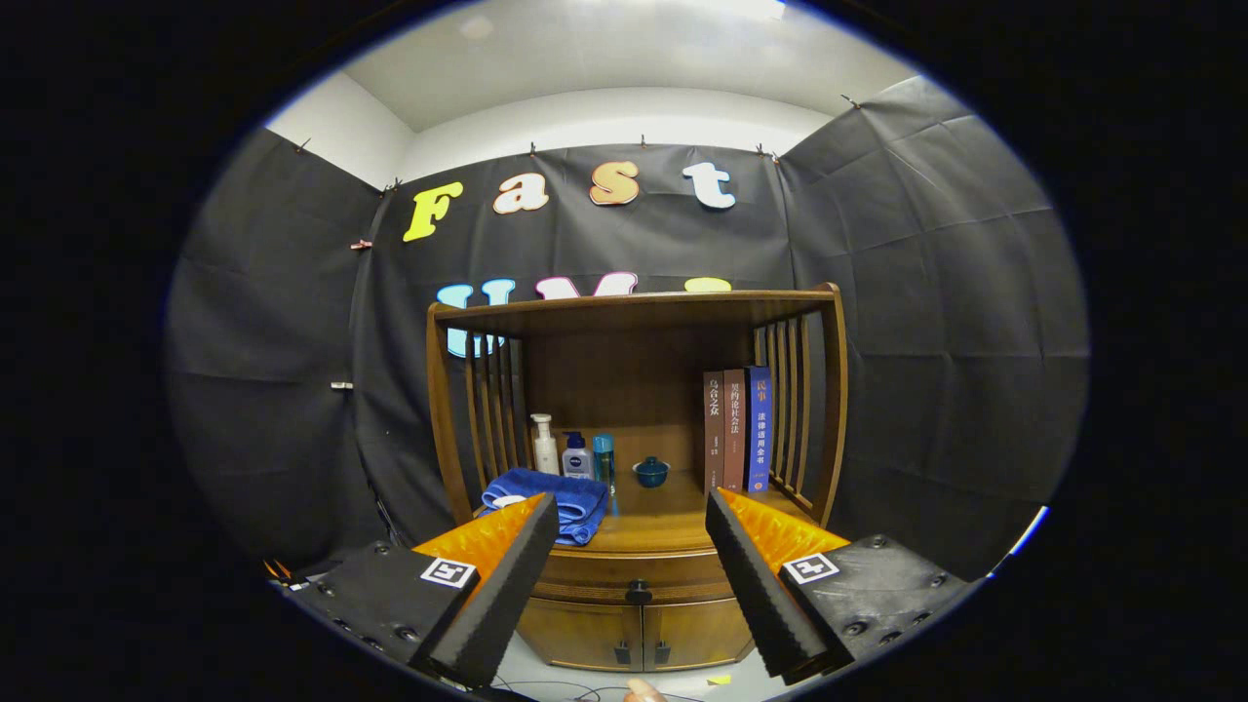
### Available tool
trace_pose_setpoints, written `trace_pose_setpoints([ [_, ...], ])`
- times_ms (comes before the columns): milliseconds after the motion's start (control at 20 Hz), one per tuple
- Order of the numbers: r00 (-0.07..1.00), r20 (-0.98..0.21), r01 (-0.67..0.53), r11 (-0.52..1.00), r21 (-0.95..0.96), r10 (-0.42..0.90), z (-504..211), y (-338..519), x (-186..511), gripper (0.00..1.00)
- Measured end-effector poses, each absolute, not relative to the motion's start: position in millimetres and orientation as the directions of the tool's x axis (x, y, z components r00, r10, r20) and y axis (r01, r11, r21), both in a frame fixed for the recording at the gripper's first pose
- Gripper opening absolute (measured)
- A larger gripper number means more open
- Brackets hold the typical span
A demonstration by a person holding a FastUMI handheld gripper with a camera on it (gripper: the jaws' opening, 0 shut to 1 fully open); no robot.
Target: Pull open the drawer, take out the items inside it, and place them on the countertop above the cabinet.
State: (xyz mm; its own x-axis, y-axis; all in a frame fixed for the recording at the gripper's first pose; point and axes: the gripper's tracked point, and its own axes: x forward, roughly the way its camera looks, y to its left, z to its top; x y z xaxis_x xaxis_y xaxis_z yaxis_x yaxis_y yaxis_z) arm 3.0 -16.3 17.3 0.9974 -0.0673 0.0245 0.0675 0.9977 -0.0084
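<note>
Tongs [632,517]: fingers spread wide, holding nothing, hanging clear of the cabinet [639,595] and aimed at its front. Drawer [639,575]: a shut curved band beneath the countertop [663,512], seen between the fingers, long axis running side to side, face toward the tongs, dark knob [639,592] at its centre. Two small doors [639,634] lie at 6 o'clock from the knob. On the countertop: a folded blue towel [565,497] at 10 o'clock from the knob, partly behind the left finger; three bottles [573,450] upright just behind it; a small lidded blue cup [650,472] at 12 o'clock; three books [738,429] upright at 1 o'clock against the slatted side. No object stands between tongs and drawer.
</note>
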Motion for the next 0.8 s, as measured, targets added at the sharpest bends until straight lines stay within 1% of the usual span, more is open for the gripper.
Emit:
trace_pose_setpoints([
  [350, 0.998, 0.021, 0.064, 0.998, -0.009, -0.064, 13.1, -15.4, 7.5, 0.98],
  [550, 0.998, -0.019, 0.062, 0.998, -0.017, -0.063, -13.2, -15.3, 23.3, 0.98],
  [800, 0.996, -0.068, 0.063, 0.998, -0.019, -0.064, -52.9, -15.7, 60.6, 0.99],
])
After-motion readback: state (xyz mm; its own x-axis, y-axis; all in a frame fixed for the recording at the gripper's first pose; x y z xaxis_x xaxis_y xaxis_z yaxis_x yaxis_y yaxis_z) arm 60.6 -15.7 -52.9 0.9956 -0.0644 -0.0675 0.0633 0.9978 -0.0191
